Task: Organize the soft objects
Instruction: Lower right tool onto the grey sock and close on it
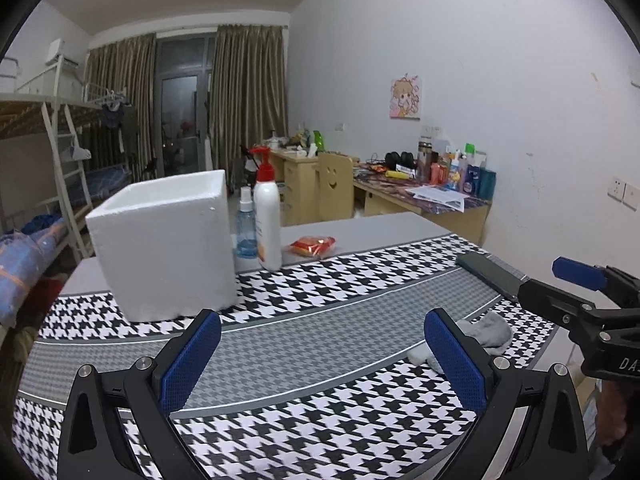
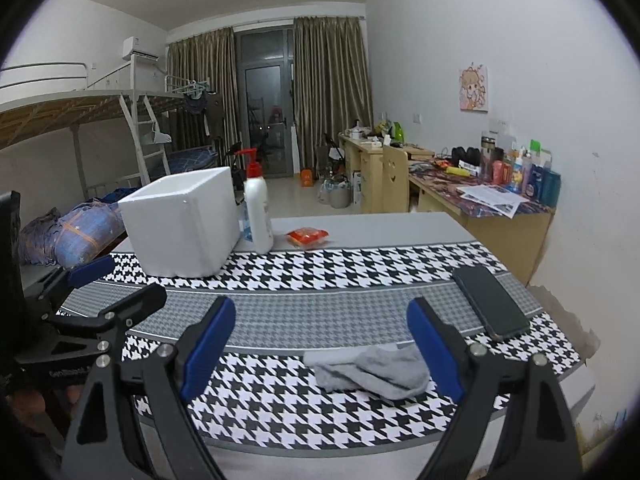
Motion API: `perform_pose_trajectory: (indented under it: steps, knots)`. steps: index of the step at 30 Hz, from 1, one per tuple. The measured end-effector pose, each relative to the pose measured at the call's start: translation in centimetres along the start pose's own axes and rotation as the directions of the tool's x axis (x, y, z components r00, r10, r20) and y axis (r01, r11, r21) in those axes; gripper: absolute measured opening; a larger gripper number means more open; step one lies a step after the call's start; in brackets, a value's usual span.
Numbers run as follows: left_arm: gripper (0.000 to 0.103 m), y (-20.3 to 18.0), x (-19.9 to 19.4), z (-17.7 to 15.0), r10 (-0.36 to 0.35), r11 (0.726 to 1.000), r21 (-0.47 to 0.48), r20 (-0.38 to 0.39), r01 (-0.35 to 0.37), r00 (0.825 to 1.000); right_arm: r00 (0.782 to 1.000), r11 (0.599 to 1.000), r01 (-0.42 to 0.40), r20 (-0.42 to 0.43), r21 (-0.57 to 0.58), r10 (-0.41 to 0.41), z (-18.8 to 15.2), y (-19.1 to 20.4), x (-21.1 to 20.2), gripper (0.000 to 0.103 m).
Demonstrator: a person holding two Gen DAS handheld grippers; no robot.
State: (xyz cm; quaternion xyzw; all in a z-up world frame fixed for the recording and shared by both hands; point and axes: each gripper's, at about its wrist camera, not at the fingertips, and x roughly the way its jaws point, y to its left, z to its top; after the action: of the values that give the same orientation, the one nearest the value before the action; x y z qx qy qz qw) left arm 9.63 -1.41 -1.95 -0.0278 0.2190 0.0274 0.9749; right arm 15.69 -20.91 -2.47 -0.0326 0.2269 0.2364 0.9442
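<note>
Right tongs [image 2: 320, 344] open w/ crumpled grey sock [image 2: 372, 372] flat betw. fingers.

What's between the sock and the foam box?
Only bare houndstooth cloth between the grey sock and the foam box; the right wrist view shows it.

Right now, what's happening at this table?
A person holds a hand-held gripper in each hand over a houndstooth-patterned table. Both are open and empty. The right hand-held gripper hovers near a grey sock lying crumpled at the table's near edge, beside a dark phone. The left hand-held gripper sits over bare cloth in front of the white foam box. The sock is not yet picked up; nothing shows inside the box from here.
</note>
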Motion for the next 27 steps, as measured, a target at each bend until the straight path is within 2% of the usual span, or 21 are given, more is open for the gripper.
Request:
perform_pose_trajectory:
  steps: [9, 19, 27]
  knots:
    - [0.102, -1.6, 2.0, -0.4, -0.034, 0.999, -0.015, -0.043, 0.033, 0.999, 0.999, 0.999, 0.009, -0.036, 0.045, -0.008, -0.9, -2.7, 1.0, 0.091]
    - [0.102, -3.7, 3.6, -1.1, -0.089, 0.995, 0.030, -0.081, 0.091, 0.993, 0.994, 0.994, 0.041, -0.102, 0.097, -0.031, -2.1, -5.2, 2.7, 0.091]
    - [0.102, -4.6, 5.0, -1.2, -0.108, 0.993, 0.031, -0.104, 0.112, 0.989, 0.991, 0.993, 0.055, -0.129, 0.100, -0.042, -2.6, -5.7, 3.1, 0.091]
